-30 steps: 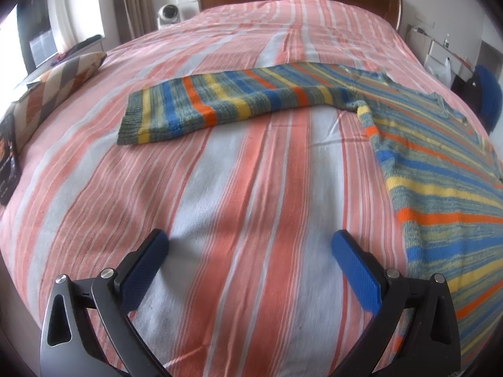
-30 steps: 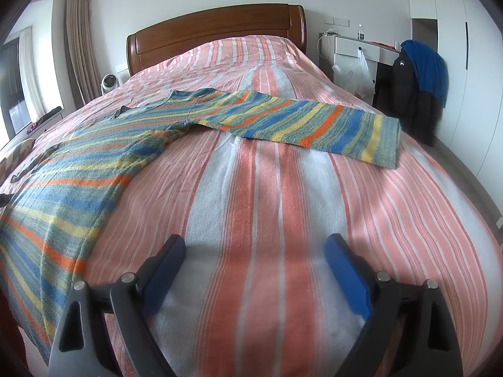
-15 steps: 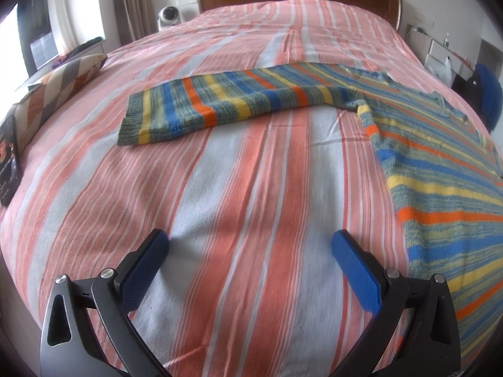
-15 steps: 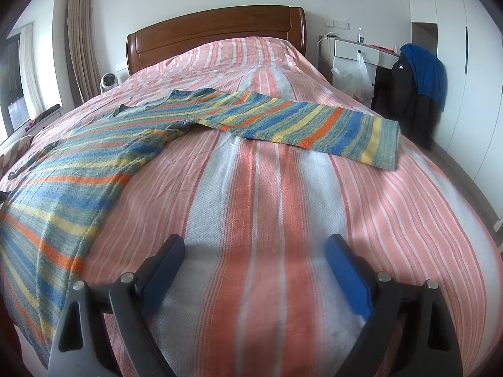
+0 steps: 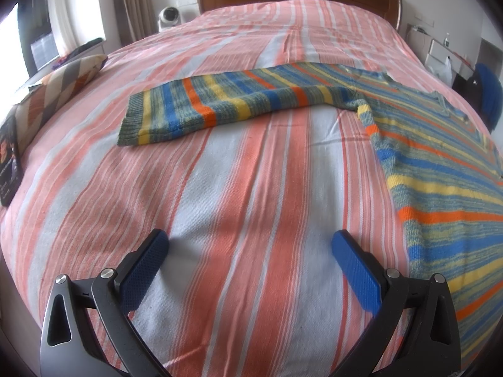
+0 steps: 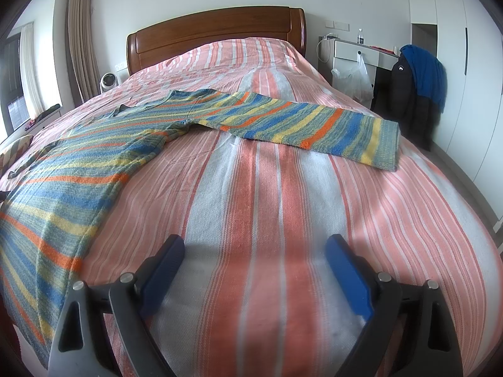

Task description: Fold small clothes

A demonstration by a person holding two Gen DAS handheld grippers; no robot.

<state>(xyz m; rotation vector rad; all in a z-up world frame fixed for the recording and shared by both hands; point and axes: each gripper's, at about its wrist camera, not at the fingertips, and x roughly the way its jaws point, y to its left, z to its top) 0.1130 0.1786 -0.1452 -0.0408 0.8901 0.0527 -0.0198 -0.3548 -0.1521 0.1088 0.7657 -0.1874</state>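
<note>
Striped sweater [image 5: 424,144] flat on bed [image 5: 245,188], unfolded, sleeves upper frame. Left gripper [image 5: 250,245] and right gripper [image 6: 254,248] spread, empty, over bedspread. Judged pre-grasp; next: reach sleeve cuff [image 5: 135,119].

striped knit sweater [image 5: 433,169] lies flat on the bed, both sleeves spread wide, unfolded.

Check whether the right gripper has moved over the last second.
Yes, slightly. In the right wrist view the sweater and headboard sit a little lower than before, so the right gripper tilted upward a touch.
</note>
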